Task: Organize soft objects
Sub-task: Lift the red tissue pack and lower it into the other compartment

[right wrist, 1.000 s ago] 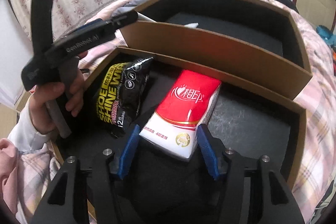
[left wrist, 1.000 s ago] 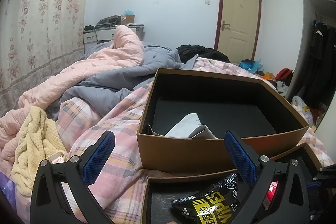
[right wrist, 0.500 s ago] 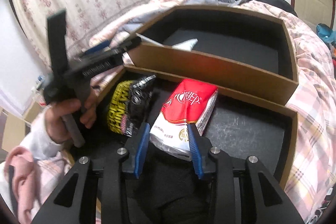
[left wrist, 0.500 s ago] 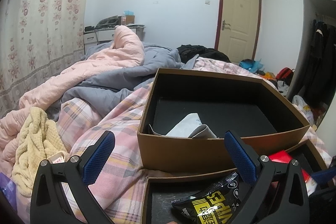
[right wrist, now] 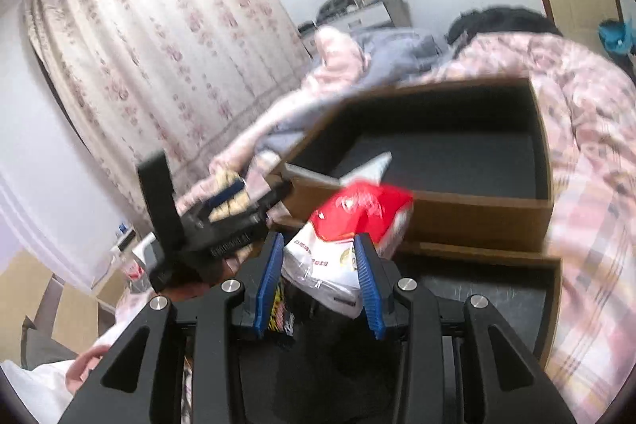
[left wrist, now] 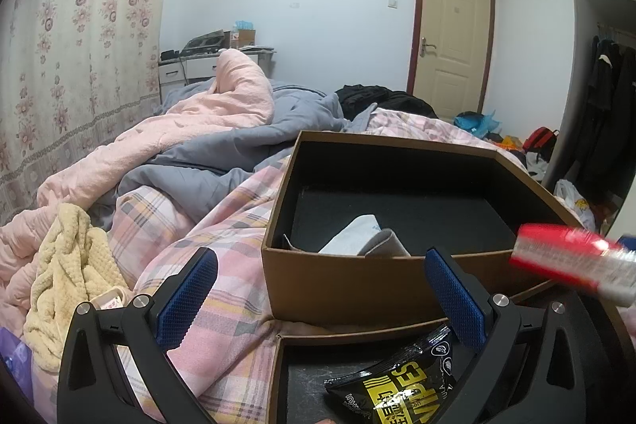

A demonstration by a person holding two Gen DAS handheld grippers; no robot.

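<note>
Between the 2 blue pads of the right gripper (right wrist: 320, 283) sits the red-and-white tissue pack (right wrist: 349, 233), pinched at its white end and raised over the near box (right wrist: 489, 253); the far box (left wrist: 357, 285) lies just beyond. It looks light and squashy, its film wrapper likely slippery, so a firm squeeze across the narrow middle should hold better than the tail. The left gripper (left wrist: 320, 299) hovers with fingers spread wide and empty above a black-and-yellow wipes packet (left wrist: 397, 384)
</note>
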